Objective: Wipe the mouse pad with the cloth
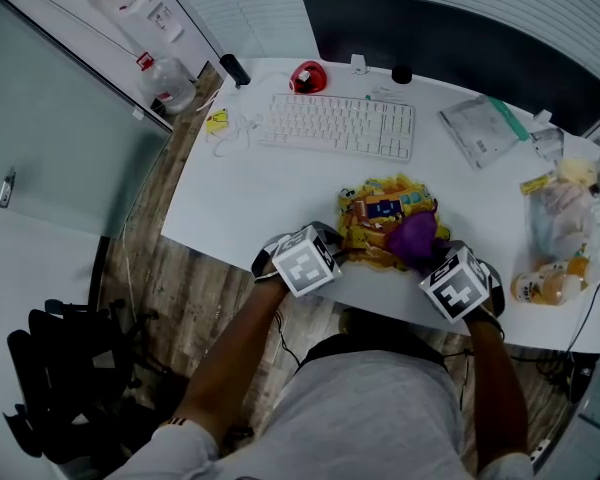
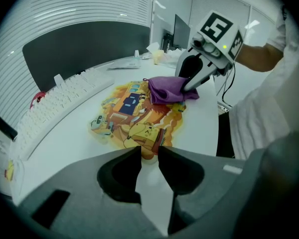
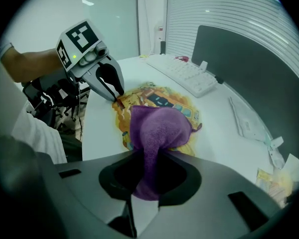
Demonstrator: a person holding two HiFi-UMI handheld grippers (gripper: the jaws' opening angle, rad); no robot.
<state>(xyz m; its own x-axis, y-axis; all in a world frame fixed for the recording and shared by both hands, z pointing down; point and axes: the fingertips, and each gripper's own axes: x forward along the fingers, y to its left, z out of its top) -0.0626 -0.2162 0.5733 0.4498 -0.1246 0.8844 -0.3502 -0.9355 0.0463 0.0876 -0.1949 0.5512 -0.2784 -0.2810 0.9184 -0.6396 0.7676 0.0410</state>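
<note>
White bench (image 1: 240, 198), smooth. Both forearms reach forward, the tongs angled steeply down at its near edge. Mouse pad (image 1: 372, 230): flat, irregular outline, yellow cartoon print. Purple fleecy cloth (image 3: 157, 128) sits bunched on the pad, clamped in the right tongs (image 3: 148, 171). Left tongs (image 2: 149, 156) narrowly apart, tips at the pad's near edge.

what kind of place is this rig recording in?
Most likely an office workstation: a white keyboard on a white desk, a dark partition screen behind it, and a cartoon-print mouse pad.

No lettering can be read; labels on the far-left bottles (image 1: 145, 28) and the mouse pad (image 1: 378, 216) print are too blurred.
</note>
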